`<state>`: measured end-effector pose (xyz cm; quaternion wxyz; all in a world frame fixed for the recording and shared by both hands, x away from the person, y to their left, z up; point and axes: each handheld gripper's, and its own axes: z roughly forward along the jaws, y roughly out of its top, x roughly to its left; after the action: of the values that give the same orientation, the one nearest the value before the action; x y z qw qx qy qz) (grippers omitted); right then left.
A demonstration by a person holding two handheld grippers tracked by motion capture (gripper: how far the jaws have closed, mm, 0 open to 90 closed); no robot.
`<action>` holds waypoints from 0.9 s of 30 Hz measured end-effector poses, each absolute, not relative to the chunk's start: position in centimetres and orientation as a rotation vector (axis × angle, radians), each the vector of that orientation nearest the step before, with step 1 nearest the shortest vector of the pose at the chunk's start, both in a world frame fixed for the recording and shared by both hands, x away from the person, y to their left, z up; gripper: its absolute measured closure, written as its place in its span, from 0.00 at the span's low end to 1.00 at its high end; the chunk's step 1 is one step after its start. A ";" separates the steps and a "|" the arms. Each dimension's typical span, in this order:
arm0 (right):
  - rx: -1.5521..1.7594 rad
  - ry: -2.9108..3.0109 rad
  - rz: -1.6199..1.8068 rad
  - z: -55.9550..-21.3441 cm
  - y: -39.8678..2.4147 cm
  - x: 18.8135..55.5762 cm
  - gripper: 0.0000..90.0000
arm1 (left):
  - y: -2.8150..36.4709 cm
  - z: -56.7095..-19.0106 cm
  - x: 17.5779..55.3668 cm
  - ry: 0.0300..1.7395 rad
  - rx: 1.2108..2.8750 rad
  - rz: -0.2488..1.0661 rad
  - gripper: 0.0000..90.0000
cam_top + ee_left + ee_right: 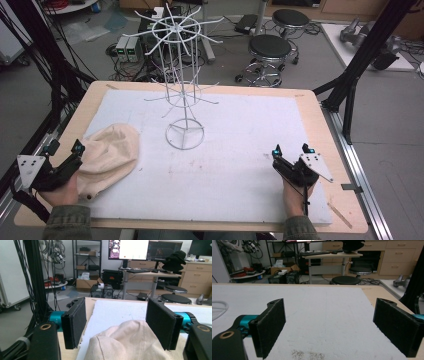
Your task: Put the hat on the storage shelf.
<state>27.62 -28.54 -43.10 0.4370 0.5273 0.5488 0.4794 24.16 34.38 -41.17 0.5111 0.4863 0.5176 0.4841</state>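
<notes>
Both wide open: left gripper (64, 148) straddling cream cap (111, 152), right gripper (292, 149) idle. Better to pinch low, probably.

Light wood desk (320, 107) carries a white mat (240, 150) over most of its top. On the mat: white wire rack (182, 75) standing upright near the back centre; crumpled beige cloth (112, 152) at front left.

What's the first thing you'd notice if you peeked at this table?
Probably the tall white wire rack standing near the middle of the table's far half, with spokes sticking out like a bare tree. Next, the crumpled cream cloth cap at the near left, right in front of the open left claw.
</notes>
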 end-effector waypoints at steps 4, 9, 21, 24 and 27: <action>1.326 1.362 1.193 -43.1 -28.6 27.7 0.11 | 34.5 -41.2 24.2 1.250 1.167 1.162 0.37; 1.335 1.363 1.194 -43.2 -28.7 27.7 0.11 | 34.5 -41.2 24.2 1.254 1.165 1.162 0.37; 1.339 1.368 1.193 -43.2 -28.7 27.8 0.11 | 34.5 -41.1 24.1 1.254 1.164 1.153 0.37; 1.340 1.376 1.193 -43.2 -28.7 27.8 0.11 | 34.5 -41.1 24.1 1.254 1.162 1.153 0.37; 1.339 1.377 1.191 -43.2 -28.7 27.8 0.11 | 34.6 -41.1 24.1 1.253 1.162 1.153 0.37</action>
<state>27.81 -28.69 -43.23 0.4267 0.5359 0.5509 0.4766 24.11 34.55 -41.07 0.5141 0.4833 0.5215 0.4798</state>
